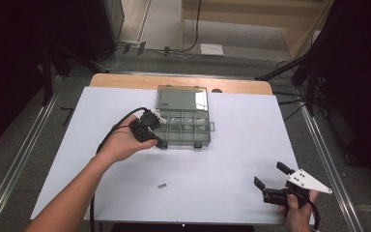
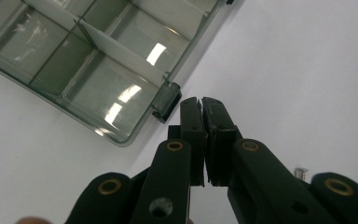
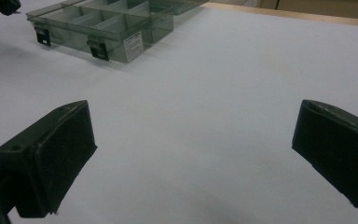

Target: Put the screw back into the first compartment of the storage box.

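Observation:
A clear grey compartment box (image 1: 181,141) lies in the middle of the white table with its lid (image 1: 182,99) folded back. A hand holds my left gripper (image 1: 161,143) at the box's front left corner. Its jaws are shut, tips (image 2: 200,100) right beside a dark latch (image 2: 167,101), and I see nothing between them. The box's compartments (image 2: 109,88) look empty there. My right gripper (image 1: 269,174) rests near the table's front right edge, jaws wide open (image 3: 191,135) over bare table, facing the box (image 3: 107,28).
A small metal piece (image 1: 162,185) lies on the white sheet in front of the box, seen beside my left jaws as a small metal piece (image 2: 301,172). A cable (image 1: 118,123) trails from the left gripper. The wooden table edge (image 1: 241,86) runs behind the box.

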